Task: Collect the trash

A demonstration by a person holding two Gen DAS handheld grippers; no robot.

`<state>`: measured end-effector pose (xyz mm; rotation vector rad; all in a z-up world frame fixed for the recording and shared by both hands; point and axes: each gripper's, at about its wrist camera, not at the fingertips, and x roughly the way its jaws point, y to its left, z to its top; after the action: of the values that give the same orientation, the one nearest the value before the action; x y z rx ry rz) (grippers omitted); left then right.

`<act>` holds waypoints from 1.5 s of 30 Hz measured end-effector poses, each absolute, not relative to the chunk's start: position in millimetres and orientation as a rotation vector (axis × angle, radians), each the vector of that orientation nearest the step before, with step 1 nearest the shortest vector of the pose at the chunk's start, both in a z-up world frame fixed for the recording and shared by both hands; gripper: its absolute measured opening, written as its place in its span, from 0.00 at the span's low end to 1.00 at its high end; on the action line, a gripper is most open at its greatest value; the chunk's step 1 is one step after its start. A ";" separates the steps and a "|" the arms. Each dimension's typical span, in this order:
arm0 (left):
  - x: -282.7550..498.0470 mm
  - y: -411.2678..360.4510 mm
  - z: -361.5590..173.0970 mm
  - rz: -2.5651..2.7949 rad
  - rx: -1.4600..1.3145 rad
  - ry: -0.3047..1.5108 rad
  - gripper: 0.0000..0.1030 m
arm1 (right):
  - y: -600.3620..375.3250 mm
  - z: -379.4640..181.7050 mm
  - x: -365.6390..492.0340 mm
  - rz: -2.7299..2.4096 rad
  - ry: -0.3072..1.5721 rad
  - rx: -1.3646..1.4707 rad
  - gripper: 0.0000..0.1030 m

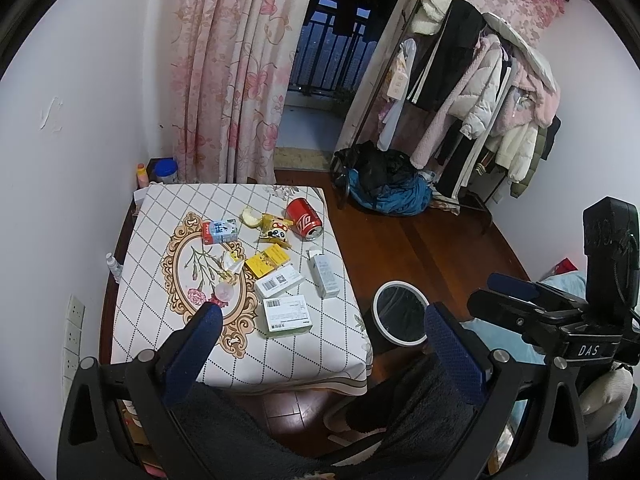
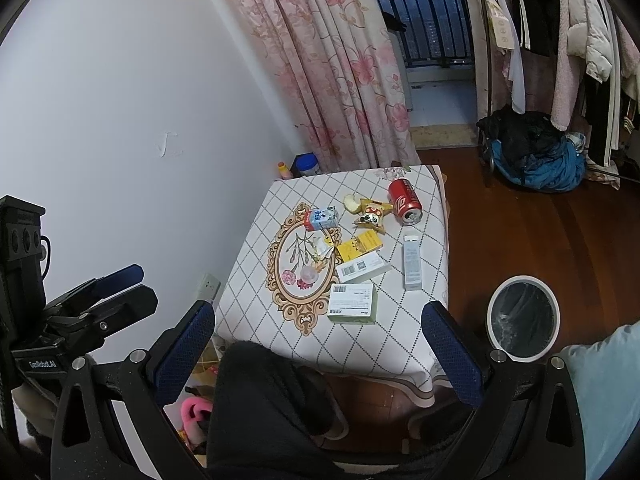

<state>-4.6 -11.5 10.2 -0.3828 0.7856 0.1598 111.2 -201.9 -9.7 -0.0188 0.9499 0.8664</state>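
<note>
A small table with a checked cloth holds the litter. Lying on it are a red cola can, a milk carton, a panda snack wrapper, a yellow box, two white boxes and a tall white carton. A white-rimmed bin with a black liner stands on the floor right of the table. My left gripper hovers open and empty over the near table edge. My right gripper is likewise open and empty, with the can and bin ahead.
A person's dark fleece legs and slippers sit under both grippers. A loaded clothes rack and a heap of clothes fill the back right. The wall with sockets runs close along the table's left. Bottles stand behind the table.
</note>
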 end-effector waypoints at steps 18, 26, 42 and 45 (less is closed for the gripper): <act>-4.7 -5.0 13.8 0.151 -0.378 0.787 1.00 | -197.9 -6.2 107.9 0.875 0.935 -0.034 1.00; -5.6 -2.9 15.9 0.152 -0.380 0.783 1.00 | -200.1 -6.0 107.8 0.874 0.933 -0.038 1.00; -7.5 -5.2 12.7 0.160 -0.379 0.784 1.00 | -206.5 -7.9 109.9 0.870 0.931 -0.032 1.00; -7.4 -5.8 12.6 0.162 -0.374 0.784 1.00 | -206.2 -8.3 110.3 0.868 0.930 -0.034 1.00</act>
<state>-7.4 -5.8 12.6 -0.3744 0.7835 0.1624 110.3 -206.2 -8.3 -0.0344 0.9299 0.8684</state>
